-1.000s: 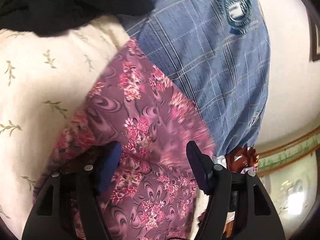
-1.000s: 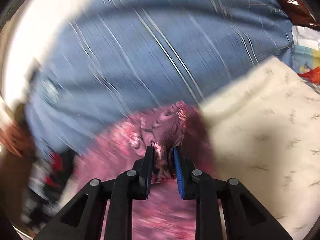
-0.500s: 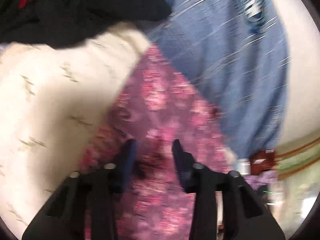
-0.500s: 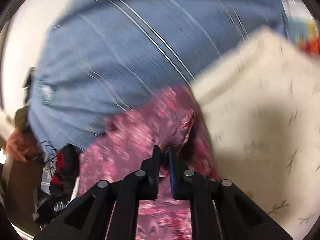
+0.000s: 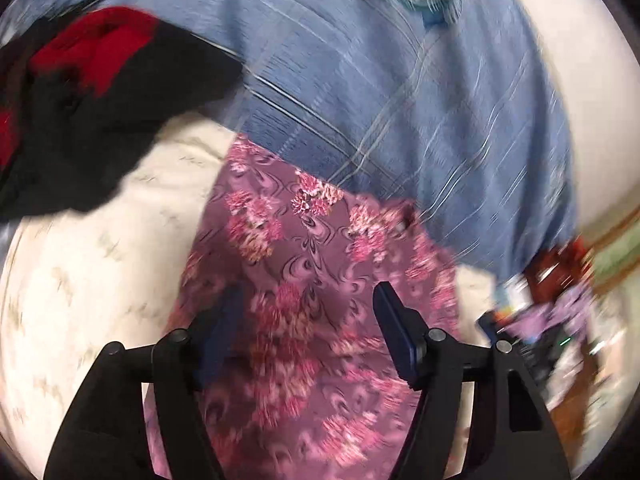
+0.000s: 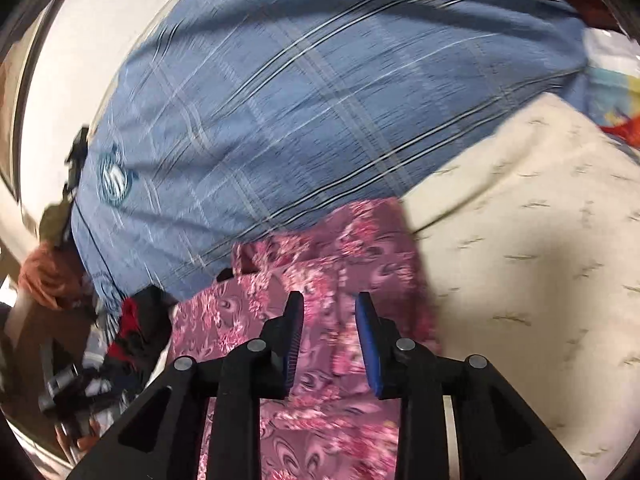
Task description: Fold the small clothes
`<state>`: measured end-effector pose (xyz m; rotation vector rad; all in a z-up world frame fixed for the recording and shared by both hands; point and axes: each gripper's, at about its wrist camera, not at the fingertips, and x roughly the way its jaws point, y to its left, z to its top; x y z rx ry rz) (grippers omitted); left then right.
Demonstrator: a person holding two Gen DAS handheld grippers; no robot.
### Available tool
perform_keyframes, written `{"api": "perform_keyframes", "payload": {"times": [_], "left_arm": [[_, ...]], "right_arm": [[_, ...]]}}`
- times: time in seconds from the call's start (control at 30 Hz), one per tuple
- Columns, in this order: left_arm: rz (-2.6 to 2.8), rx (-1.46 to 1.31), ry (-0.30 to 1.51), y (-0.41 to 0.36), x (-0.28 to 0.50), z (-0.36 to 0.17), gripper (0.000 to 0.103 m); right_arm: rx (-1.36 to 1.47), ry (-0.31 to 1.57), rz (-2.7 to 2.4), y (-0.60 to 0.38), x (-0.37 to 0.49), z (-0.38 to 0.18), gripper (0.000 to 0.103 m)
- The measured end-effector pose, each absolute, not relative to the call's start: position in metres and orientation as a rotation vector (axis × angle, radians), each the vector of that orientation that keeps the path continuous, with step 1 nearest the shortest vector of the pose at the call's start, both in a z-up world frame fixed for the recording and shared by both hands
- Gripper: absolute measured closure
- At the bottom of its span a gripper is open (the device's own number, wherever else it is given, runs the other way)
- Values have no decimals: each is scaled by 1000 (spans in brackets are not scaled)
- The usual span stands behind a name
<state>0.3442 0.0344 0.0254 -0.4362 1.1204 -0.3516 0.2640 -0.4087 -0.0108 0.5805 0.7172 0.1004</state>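
A purple garment with pink flowers (image 5: 304,232) lies flat on a cream sheet with a leaf print (image 5: 100,260), its far edge against a blue plaid cloth (image 5: 400,100). My left gripper (image 5: 310,292) hovers over the garment. Its jaws are opening wide and the pads touch nothing. In the right wrist view the same garment (image 6: 352,236) shows a folded layer under my right gripper (image 6: 330,298). These jaws are opening too, with the cloth lying below the gap and not pinched. Both views are blurred by motion.
A black and red garment (image 5: 100,100) is heaped at the far left on the sheet. The blue plaid cloth (image 6: 300,100) has a round badge (image 6: 114,180). Dark clothes and clutter (image 6: 132,320) lie off the bed's side. The cream sheet (image 6: 540,260) stretches to the right.
My left gripper narrowed over the garment, then spread wide again and rose. My right gripper pinched a fold of the purple garment half a second ago and has now let it go.
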Motion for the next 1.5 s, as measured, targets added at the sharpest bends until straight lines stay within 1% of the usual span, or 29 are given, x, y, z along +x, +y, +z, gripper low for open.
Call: {"api": "perform_keyframes", "payload": {"times": [0.07, 0.1, 0.13, 0.17, 0.2, 0.23, 0.3, 0.4, 0.47, 0.5, 0.53, 0.57, 0.63, 0.67, 0.7, 0.77, 0.87, 1.0, 1.03, 1.07, 1.1, 1.13, 1.2, 1.27, 1.33, 1.37, 1.43, 1.47, 1.5], "left_arm": [[-342, -372, 1213, 19, 356, -3, 36], [-337, -351, 1260, 14, 359, -17, 38], [-308, -322, 1291, 12, 360, -32, 41], [-296, -274, 1225, 10, 356, -29, 41], [-299, -244, 1219, 8, 354, -26, 41], [-303, -235, 1238, 8, 354, -23, 41], [-353, -279, 1244, 15, 348, -15, 41], [-415, -311, 1238, 23, 331, -1, 41], [-416, -288, 1245, 24, 320, -5, 41], [-413, -271, 1278, 20, 318, -13, 41], [-407, -265, 1298, 17, 314, -20, 41], [-404, -257, 1255, 18, 308, -17, 41], [-396, -247, 1283, 19, 302, -11, 41], [-405, -276, 1293, 24, 297, -8, 41], [-419, -316, 1306, 31, 292, -6, 41], [-431, -381, 1327, 47, 281, 0, 41], [-408, -433, 1340, 76, 255, 9, 41], [-387, -438, 1344, 107, 212, 19, 41], [-383, -429, 1340, 111, 202, 19, 41], [-382, -417, 1340, 114, 192, 19, 39], [-377, -404, 1345, 119, 180, 18, 38], [-371, -396, 1356, 122, 172, 13, 38], [-381, -397, 1397, 127, 155, 2, 38], [-400, -416, 1437, 129, 140, -12, 38], [-416, -422, 1410, 130, 128, -12, 36], [-425, -427, 1393, 129, 125, -10, 33], [-485, -496, 1383, 125, 123, -10, 32], [-511, -534, 1380, 123, 123, -10, 33], [-528, -552, 1374, 120, 123, -10, 50]], "right_arm": [[584, 748, 97, -407, 271, -23, 73], [585, 780, 84, -407, 275, -36, 74], [571, 832, 53, -407, 280, -51, 77], [560, 859, 50, -408, 283, -64, 87], [552, 819, 49, -411, 281, -63, 89], [575, 837, 54, -414, 282, -63, 89], [610, 843, 67, -419, 279, -54, 81], [591, 778, 173, -414, 255, -33, 80], [585, 799, 197, -408, 243, -37, 72], [588, 834, 194, -407, 239, -45, 72], [579, 892, 169, -406, 237, -60, 74], [584, 887, 169, -407, 232, -68, 81], [605, 859, 163, -411, 225, -64, 81], [629, 868, 156, -413, 221, -61, 77], [653, 879, 152, -414, 215, -58, 76], [626, 911, 137, -416, 201, -55, 68], [585, 937, 146, -418, 161, -53, 68], [615, 944, 179, -422, 107, -54, 68], [608, 943, 171, -423, 96, -52, 65], [587, 941, 143, -425, 77, -50, 54], [578, 936, 130, -427, 65, -49, 50], [571, 927, 116, -430, 53, -49, 48], [568, 914, 76, -438, 28, -51, 48], [609, 920, 72, -448, 9, -58, 48], [649, 912, 93, -452, -2, -62, 48], [664, 907, 117, -450, -7, -64, 48], [671, 910, 165, -445, -10, -66, 49], [654, 919, 186, -439, -10, -68, 60], [587, 942, 189, -428, -8, -68, 73]]}}
